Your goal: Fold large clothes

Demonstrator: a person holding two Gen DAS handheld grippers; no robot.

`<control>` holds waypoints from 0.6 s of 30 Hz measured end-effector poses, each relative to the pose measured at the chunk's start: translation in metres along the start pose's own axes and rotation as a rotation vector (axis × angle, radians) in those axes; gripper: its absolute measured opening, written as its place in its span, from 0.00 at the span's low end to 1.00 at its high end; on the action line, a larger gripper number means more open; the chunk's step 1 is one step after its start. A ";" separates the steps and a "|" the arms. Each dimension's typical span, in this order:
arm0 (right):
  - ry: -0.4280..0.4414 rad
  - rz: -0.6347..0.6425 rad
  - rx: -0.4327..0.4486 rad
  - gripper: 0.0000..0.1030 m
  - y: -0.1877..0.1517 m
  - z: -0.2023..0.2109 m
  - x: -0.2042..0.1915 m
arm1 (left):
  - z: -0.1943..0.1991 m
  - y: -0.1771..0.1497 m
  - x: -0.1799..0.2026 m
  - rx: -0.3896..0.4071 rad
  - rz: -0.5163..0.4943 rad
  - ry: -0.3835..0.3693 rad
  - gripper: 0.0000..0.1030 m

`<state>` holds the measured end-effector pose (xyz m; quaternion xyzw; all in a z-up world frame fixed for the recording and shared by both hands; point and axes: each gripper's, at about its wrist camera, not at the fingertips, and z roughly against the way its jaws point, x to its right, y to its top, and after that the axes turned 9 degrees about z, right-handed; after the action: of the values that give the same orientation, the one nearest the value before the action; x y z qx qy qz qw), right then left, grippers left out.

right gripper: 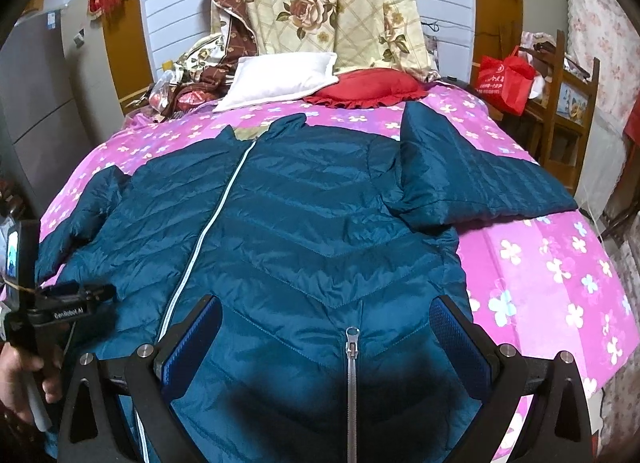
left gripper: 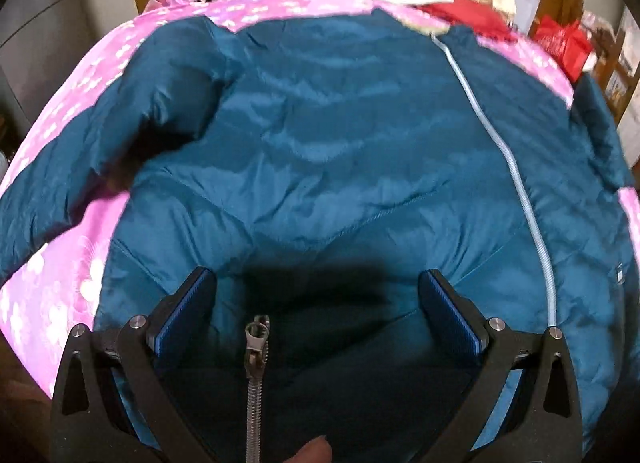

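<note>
A teal quilted puffer jacket (right gripper: pixel 304 219) lies front-up on a bed with a pink flowered sheet (right gripper: pixel 552 263), its pale main zipper (right gripper: pixel 208 223) closed. The jacket also fills the left wrist view (left gripper: pixel 340 135), its left sleeve (left gripper: pixel 80 167) spread over the sheet. The right sleeve (right gripper: pixel 472 175) lies out to the right. My left gripper (left gripper: pixel 316 291) is open, low over the hem by a pocket zipper (left gripper: pixel 256 339). My right gripper (right gripper: pixel 326 319) is open over the hem on the other side, around another pocket zipper (right gripper: pixel 352 343). The left gripper's body (right gripper: pixel 40 311) shows at the left edge.
A white pillow (right gripper: pixel 276 79) and a red cushion (right gripper: pixel 372 89) lie at the head of the bed, with a flowered quilt (right gripper: pixel 332 3) piled behind. A red bag (right gripper: pixel 504 79) sits on a wooden shelf (right gripper: pixel 568 115) to the right. A grey cabinet (right gripper: pixel 32 95) stands left.
</note>
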<state>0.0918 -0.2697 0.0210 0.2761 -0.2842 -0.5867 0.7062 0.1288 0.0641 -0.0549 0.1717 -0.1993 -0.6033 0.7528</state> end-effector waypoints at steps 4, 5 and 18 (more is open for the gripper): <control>0.013 -0.011 -0.014 1.00 0.002 -0.012 0.003 | -0.003 -0.002 0.002 0.008 -0.002 0.007 1.00; 0.015 -0.009 -0.015 1.00 0.002 -0.014 0.003 | -0.004 -0.003 0.001 0.009 0.007 0.002 1.00; 0.104 -0.035 0.013 1.00 0.004 -0.061 0.018 | 0.027 -0.001 0.006 0.158 0.020 -0.072 1.00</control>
<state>0.1415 -0.2829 -0.0166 0.3156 -0.2460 -0.5822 0.7077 0.1149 0.0573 -0.0316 0.2068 -0.2748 -0.5838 0.7355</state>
